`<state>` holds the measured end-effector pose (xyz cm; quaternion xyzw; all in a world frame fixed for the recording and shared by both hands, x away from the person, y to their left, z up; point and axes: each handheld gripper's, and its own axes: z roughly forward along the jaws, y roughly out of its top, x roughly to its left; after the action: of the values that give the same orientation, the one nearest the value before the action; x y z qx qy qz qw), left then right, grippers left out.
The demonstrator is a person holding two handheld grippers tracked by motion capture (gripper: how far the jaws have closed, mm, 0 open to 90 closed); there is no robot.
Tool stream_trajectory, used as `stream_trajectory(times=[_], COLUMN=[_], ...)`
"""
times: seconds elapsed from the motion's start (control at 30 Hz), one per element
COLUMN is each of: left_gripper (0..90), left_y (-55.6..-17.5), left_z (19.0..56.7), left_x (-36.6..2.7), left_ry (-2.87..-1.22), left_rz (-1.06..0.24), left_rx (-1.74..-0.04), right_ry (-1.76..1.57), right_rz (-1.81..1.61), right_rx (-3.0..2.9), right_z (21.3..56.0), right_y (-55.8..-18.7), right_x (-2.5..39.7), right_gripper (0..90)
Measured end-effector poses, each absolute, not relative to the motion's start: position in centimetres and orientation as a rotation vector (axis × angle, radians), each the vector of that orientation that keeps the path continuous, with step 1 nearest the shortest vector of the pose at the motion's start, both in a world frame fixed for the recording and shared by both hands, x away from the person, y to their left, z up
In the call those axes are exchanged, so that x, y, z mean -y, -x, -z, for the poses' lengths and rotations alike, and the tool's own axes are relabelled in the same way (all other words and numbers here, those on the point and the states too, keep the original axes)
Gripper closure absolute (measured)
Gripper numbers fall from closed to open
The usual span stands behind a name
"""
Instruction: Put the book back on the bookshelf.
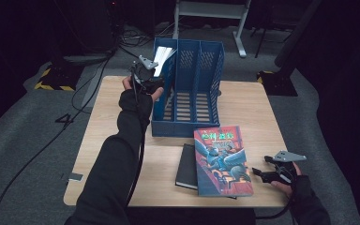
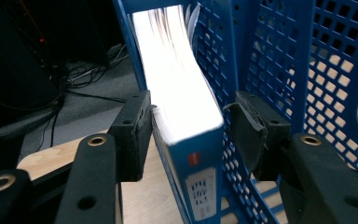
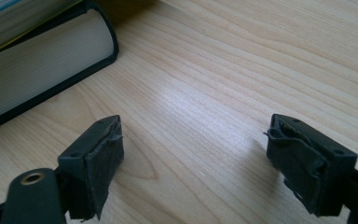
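My left claw [image 2: 189,135] is spread around a blue-spined book [image 2: 186,107] standing upright in the leftmost slot of the blue file rack [image 1: 190,89] at the table's [image 1: 258,108] far side. My right claw [image 3: 191,158] rests spread at the near right, beside two stacked books [image 1: 220,159].

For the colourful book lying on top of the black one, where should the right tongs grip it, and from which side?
Probably its long right edge, approached from the right. The colourful book lies flat on the black book and overhangs it on that side, so there may be room for a jaw beneath. The right tongs are open just beside that edge. The table is bare there.
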<state>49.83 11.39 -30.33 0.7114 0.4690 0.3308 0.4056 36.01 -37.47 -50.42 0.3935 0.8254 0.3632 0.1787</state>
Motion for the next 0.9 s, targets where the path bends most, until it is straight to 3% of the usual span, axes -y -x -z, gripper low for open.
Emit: stream_trajectory(times=[0.9], left_gripper=[46.3], left_y=[-45.8], left_z=[33.1], left_x=[-12.4], left_ry=[-1.917], left_rz=[-0.759], left_rx=[-1.05], right_ry=[-1.118], right_rz=[-1.026], right_rx=[-2.333], right_z=[50.4], right_y=[-36.0], right_x=[37.5], right_gripper=[18.3])
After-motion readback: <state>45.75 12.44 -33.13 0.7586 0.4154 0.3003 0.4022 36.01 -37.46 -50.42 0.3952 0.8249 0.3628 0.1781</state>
